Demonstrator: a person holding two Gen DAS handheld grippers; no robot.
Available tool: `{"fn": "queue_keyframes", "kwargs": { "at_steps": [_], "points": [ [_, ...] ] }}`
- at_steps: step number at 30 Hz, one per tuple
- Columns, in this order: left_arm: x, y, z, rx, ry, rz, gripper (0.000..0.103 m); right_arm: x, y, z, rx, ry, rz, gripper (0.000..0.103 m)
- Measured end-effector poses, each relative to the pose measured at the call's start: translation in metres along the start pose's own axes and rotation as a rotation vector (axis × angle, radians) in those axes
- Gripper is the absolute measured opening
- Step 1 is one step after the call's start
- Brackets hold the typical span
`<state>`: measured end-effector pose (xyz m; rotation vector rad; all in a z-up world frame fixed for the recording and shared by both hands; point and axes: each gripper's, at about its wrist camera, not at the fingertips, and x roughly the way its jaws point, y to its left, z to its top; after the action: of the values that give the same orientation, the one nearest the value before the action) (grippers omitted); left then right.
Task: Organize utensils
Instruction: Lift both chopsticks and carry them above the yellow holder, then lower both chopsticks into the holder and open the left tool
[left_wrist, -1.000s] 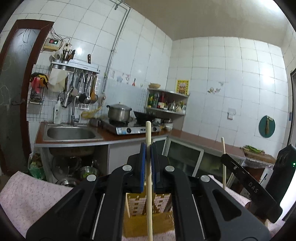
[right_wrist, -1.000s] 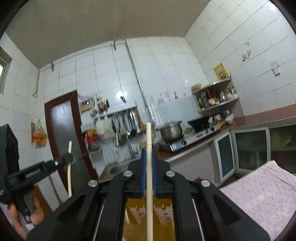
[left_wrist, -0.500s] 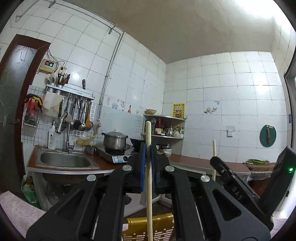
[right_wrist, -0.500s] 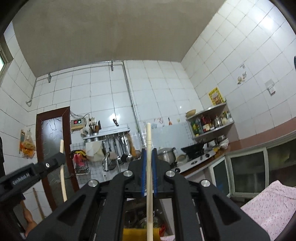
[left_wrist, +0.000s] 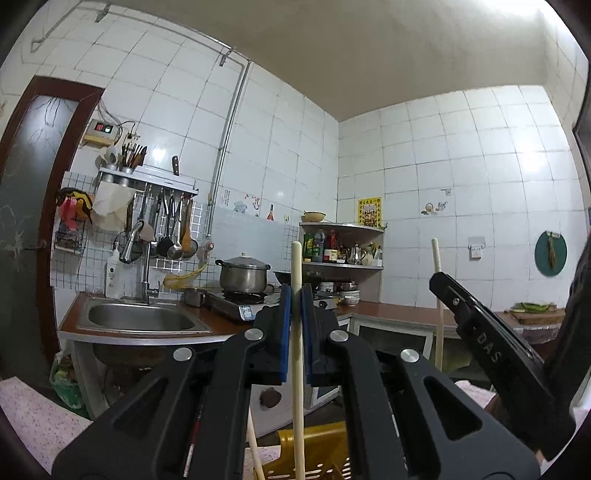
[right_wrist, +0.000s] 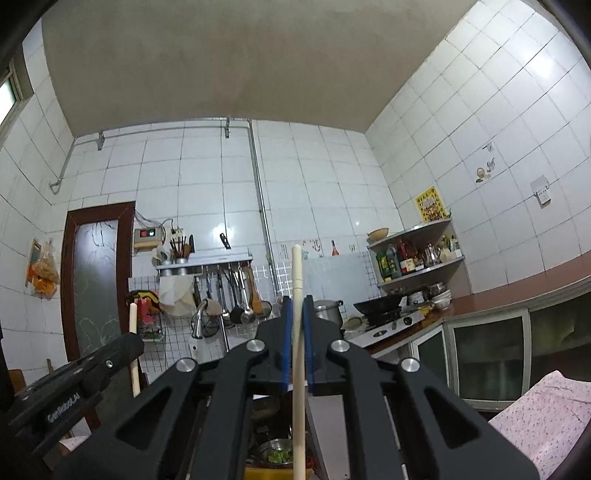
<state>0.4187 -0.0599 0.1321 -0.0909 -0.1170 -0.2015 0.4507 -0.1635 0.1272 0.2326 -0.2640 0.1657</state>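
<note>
Yellow holder (left_wrist: 314, 454) sits low, under the left gripper (left_wrist: 296, 291). Left gripper's jaws are clamped on an upright chopstick (left_wrist: 297, 332); right gripper (right_wrist: 296, 302) likewise pinches its own chopstick (right_wrist: 297, 332), raised toward the wall rack.

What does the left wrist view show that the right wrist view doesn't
Only the left wrist view shows the sink basin, the round green board on the far wall and the yellow basket below. Only the right wrist view shows the window and the glass cabinet doors. Both show the pot on the stove, the corner shelf, and each tool shut on an upright chopstick: left tool, right tool.
</note>
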Motion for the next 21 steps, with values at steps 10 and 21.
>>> {"fn": "queue_keyframes", "kwargs": {
  "at_steps": [10, 21],
  "points": [
    [0.003, 0.000, -0.021, 0.006, 0.043, -0.008, 0.004, -0.004, -0.001, -0.009, -0.026, 0.031, 0.029, 0.006],
    [-0.005, -0.008, -0.042, 0.072, 0.067, 0.006, 0.004, -0.004, -0.012, -0.037, -0.050, 0.091, 0.021, 0.006]
  ]
}}
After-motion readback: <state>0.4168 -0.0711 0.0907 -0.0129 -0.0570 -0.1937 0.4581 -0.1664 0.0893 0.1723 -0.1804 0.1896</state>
